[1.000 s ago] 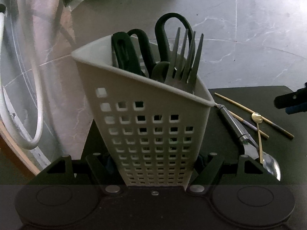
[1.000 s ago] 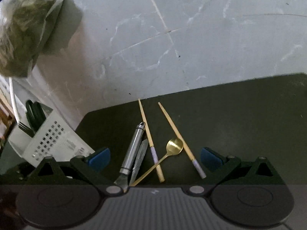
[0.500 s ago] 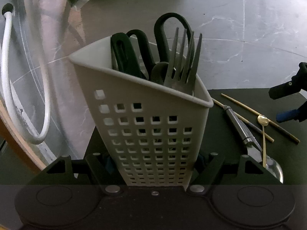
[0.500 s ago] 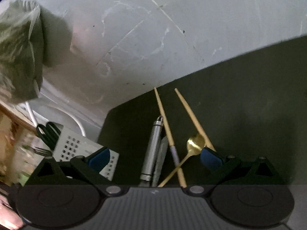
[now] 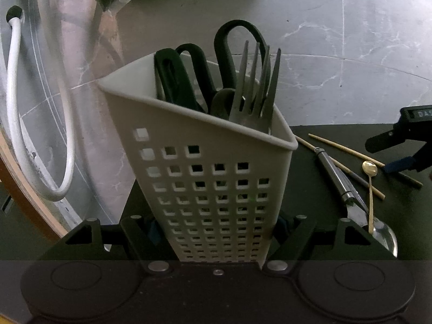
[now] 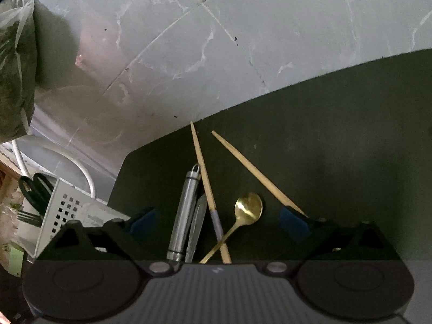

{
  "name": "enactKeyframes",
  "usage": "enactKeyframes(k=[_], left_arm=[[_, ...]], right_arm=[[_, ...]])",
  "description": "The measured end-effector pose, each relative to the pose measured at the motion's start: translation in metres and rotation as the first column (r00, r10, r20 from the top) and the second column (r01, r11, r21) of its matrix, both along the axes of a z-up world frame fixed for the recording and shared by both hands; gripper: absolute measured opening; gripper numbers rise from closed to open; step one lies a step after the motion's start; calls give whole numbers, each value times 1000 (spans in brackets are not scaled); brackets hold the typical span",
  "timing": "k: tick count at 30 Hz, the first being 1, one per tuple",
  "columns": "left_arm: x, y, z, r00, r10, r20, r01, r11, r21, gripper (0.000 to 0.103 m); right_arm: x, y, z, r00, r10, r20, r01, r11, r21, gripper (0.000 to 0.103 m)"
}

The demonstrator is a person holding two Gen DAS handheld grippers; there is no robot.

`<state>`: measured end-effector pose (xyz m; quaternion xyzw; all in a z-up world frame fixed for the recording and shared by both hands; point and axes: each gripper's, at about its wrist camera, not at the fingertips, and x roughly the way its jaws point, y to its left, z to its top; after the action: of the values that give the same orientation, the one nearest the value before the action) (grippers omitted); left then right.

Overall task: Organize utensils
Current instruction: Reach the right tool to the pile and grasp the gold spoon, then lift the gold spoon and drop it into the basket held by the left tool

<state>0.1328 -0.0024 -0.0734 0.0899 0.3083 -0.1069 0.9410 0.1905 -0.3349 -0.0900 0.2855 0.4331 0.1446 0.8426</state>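
Note:
My left gripper (image 5: pixel 216 229) is shut on a white perforated utensil holder (image 5: pixel 205 178), its pads pressing both sides near the base. A fork (image 5: pixel 256 89), black scissors (image 5: pixel 232 48) and a dark spoon stand in the holder, which leans left. On the dark mat (image 6: pixel 337 135) lie a steel-handled utensil (image 6: pixel 186 208), a small gold spoon (image 6: pixel 248 208) and two wooden chopsticks (image 6: pixel 202 167) (image 6: pixel 251 164). My right gripper (image 6: pixel 217 224) hangs open low over them. The steel handle, one chopstick and the gold spoon lie between its fingers. Its right blue pad (image 6: pixel 293 224) covers the other chopstick's end.
A white hose (image 5: pixel 16 108) loops at the left beside a wooden edge (image 5: pixel 27 194). A plastic bag of greens (image 6: pixel 13 67) sits on the grey marble surface (image 6: pixel 243 40) behind the mat. The holder (image 6: pixel 70 210) stands at the mat's left corner.
My right gripper has sunk and rolled toward the loose utensils, so they now lie between its fingers. The left gripper and holder have stayed put.

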Motion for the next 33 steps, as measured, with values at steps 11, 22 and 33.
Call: enactKeyframes(k=[11, 22, 33], left_arm=[[-2, -1, 0, 1000, -5, 7, 5, 1000, 4, 78], [-2, -3, 0, 1000, -4, 7, 3, 1000, 9, 78], [-3, -7, -1, 1000, 6, 10, -6, 1000, 13, 78]], right_arm=[[2, 4, -2, 994, 65, 88, -55, 992, -113, 79], [-6, 29, 1, 969, 206, 138, -145, 922, -360, 22], [-10, 24, -7, 967, 188, 169, -121, 931, -346, 3]])
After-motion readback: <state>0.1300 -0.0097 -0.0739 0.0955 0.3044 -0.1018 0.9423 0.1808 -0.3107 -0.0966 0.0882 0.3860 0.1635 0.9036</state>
